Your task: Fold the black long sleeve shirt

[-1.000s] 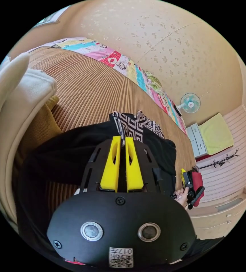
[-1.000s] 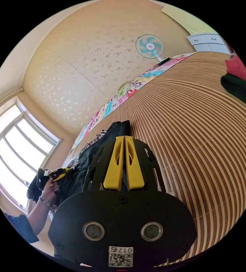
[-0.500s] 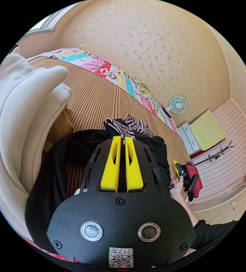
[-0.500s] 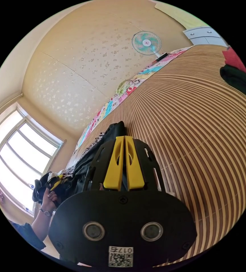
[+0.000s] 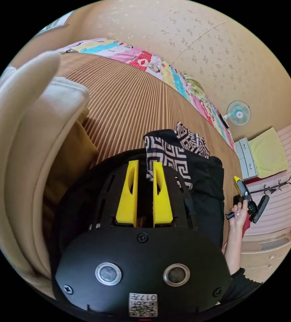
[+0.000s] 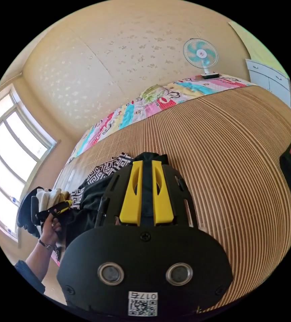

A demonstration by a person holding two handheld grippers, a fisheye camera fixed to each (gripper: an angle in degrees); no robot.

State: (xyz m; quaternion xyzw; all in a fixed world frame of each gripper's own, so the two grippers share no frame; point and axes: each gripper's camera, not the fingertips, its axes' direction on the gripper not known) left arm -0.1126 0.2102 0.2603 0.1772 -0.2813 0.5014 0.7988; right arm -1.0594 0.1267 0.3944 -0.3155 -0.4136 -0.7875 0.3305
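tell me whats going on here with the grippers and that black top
A person holds a yellow-jawed gripper in each hand over a striped bamboo mat. The black long sleeve shirt, with a black-and-white patterned panel, lies bunched on the mat. The left gripper has its jaws parted around the patterned edge, not pinching it. The right gripper also stands open over the dark fabric. Cream cushions sit beside the shirt. The fold does not look finished.

Nothing readable on the room's things. Left claw (image 5: pixel 145 164) housing: white sticker (image 5: pixel 143 304) with a QR code plus a short printed line, upside down. Right claw (image 6: pixel 147 163): same sticker (image 6: pixel 143 303).
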